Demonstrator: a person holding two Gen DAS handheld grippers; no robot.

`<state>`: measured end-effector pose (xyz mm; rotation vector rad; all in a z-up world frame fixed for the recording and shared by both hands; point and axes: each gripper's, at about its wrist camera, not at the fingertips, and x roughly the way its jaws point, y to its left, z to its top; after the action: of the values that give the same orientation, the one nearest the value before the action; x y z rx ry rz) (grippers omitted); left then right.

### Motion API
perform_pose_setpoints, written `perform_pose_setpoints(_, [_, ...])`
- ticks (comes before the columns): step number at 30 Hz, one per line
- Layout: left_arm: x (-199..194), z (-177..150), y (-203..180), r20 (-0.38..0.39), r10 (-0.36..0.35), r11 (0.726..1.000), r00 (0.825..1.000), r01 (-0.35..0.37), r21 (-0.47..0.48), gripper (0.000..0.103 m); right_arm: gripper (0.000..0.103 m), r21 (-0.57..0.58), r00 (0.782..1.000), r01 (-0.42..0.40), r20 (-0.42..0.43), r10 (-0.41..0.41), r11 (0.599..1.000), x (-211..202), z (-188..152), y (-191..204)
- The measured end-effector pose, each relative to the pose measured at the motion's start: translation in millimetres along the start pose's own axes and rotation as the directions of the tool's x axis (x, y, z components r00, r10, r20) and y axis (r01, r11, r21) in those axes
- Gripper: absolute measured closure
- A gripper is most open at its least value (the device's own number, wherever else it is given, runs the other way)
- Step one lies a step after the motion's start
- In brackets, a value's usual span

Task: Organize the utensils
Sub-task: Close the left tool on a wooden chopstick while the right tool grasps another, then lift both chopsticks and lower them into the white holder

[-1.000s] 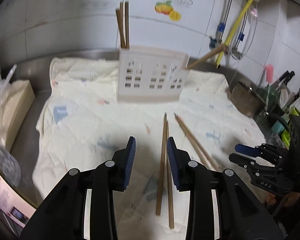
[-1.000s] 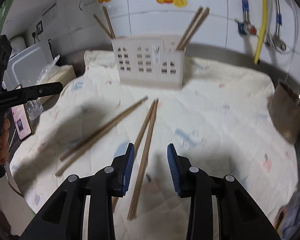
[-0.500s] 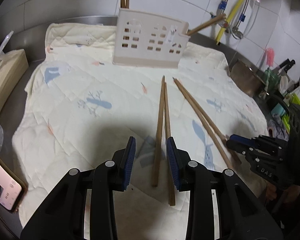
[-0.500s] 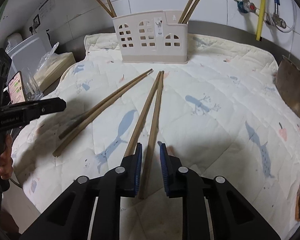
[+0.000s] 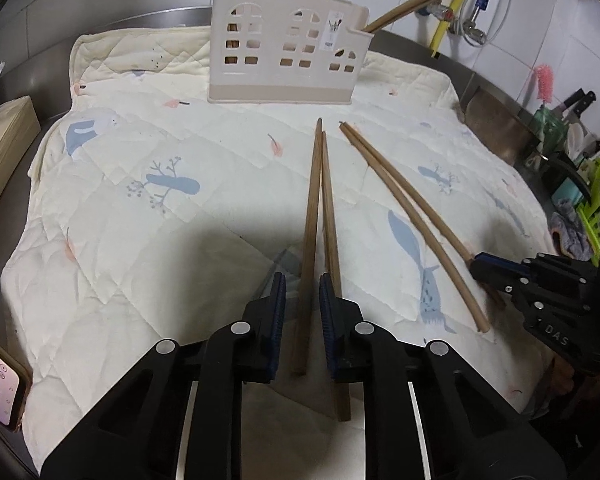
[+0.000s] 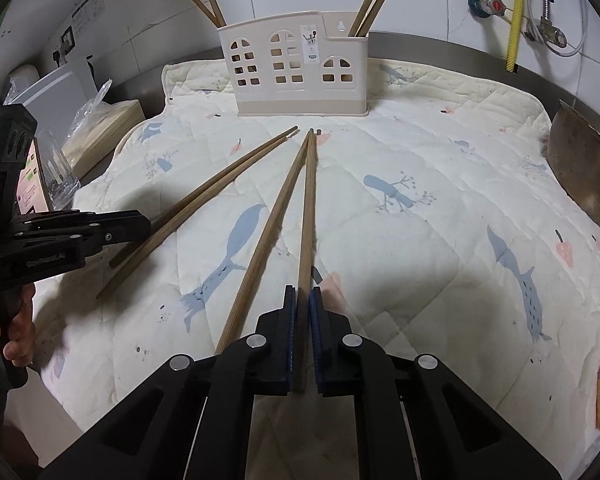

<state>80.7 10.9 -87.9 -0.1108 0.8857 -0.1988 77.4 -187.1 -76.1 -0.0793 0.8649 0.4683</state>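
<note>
Right gripper [image 6: 303,336] pinches one long brown wooden chopstick [image 6: 307,208] at its near end, tip toward beige house-shaped plastic holder [image 6: 296,68] for slotting in; left gripper [image 5: 302,316] spread, straddling another pair on quilted cloth [image 5: 180,240]

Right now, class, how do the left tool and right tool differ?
Left tool open, pads apart around the left-pair chopstick; right tool shut on the right-pair chopstick. The left spare passes under the left tool's finger; the right spare lies beside the right tool. Both point at the holder.

Matt wooden chopsticks [image 6: 306,216], quilted cloth mat [image 6: 440,208].
</note>
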Motion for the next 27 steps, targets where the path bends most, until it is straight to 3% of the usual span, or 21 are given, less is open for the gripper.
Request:
perform_pose_setpoints(13, [4.7, 8.7, -2.7, -0.004, 0.006, 1.0, 1.0, -0.006, -0.008, 0.096, 0.096, 0.007, 1.0, -0.001, 0.019, 0.001, 1.0, 0.6, -1.3, -0.7])
perform_pose_setpoints(21, [-35.0, 26.8, -6.2, 0.091, -0.008, 1.0, 0.996, 0.008, 0.007, 0.097, 0.097, -0.012, 0.993, 0.024, 0.113, -0.023, 1.0, -28.8, 15.6, -3.9])
perform_pose_setpoints(27, [-65.9, 53.6, -10.2, 0.17, -0.014, 0.999, 0.985, 0.006, 0.042, 0.097, 0.097, -0.046, 0.977, 0.036, 0.213, -0.025, 0.998, -56.4, 47.5, -4.4])
